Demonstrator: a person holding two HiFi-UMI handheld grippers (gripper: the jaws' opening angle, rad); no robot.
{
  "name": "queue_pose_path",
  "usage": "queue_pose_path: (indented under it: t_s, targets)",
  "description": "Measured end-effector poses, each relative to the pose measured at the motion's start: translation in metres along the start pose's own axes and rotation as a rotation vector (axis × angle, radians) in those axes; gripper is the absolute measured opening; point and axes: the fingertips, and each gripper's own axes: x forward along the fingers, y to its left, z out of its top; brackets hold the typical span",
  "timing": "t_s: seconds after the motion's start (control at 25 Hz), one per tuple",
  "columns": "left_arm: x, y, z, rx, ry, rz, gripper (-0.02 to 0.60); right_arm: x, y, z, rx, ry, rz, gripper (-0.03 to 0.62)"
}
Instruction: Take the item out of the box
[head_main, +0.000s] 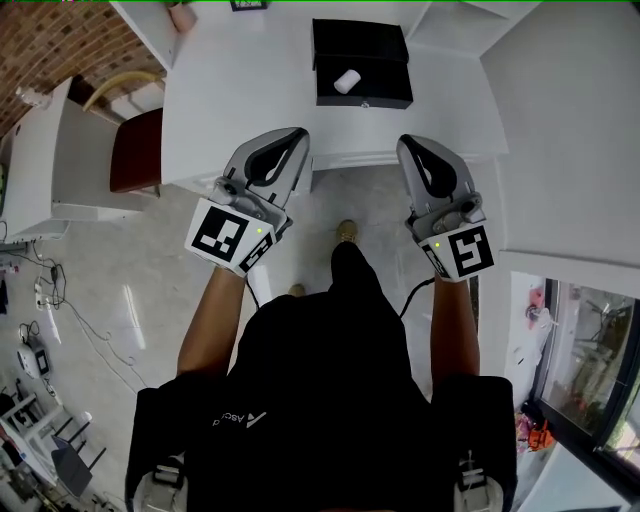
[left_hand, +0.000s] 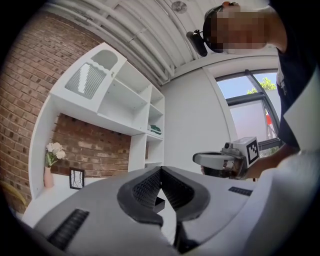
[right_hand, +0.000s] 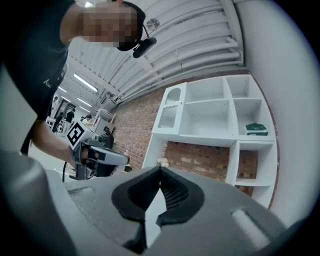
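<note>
A black open box (head_main: 361, 64) lies on the white table (head_main: 240, 90), and a small white cylinder (head_main: 346, 82) rests inside it. Both grippers hang short of the table's near edge, well apart from the box. My left gripper (head_main: 298, 134) points up toward the table, its jaws shut tip to tip with nothing between them (left_hand: 160, 169). My right gripper (head_main: 406, 142) is held the same way, jaws shut and empty (right_hand: 160, 168). A corner of the black box (left_hand: 158, 202) shows through the gap below the left jaw tips.
A dark red chair (head_main: 136, 150) stands at the table's left end. White shelving (left_hand: 125, 105) stands against a brick wall behind the table, with a small picture frame (left_hand: 76, 178) and a vase of flowers (left_hand: 51, 162). The person's legs and a shoe (head_main: 347, 232) are between the grippers.
</note>
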Motion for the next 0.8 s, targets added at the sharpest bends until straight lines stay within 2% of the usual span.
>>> queue_pose_path:
  t_s: [0.36, 0.6, 0.72, 0.8]
  targets:
    - [0.134, 0.048, -0.050, 0.039, 0.157, 0.046, 0.000, 0.038, -0.106, -0.053, 0.021, 0.019, 0.083, 0.002]
    - [0.198, 0.078, -0.089, 0.058, 0.302, 0.113, 0.001, 0.052, -0.147, -0.085, 0.061, 0.054, 0.149, 0.002]
    - [0.219, 0.091, -0.109, 0.075, 0.389, 0.123, 0.007, 0.060, -0.163, -0.098, 0.080, 0.058, 0.167, 0.002]
    - [0.230, 0.094, -0.125, 0.082, 0.456, 0.113, 0.032, 0.063, -0.171, -0.105, 0.096, 0.061, 0.169, 0.002]
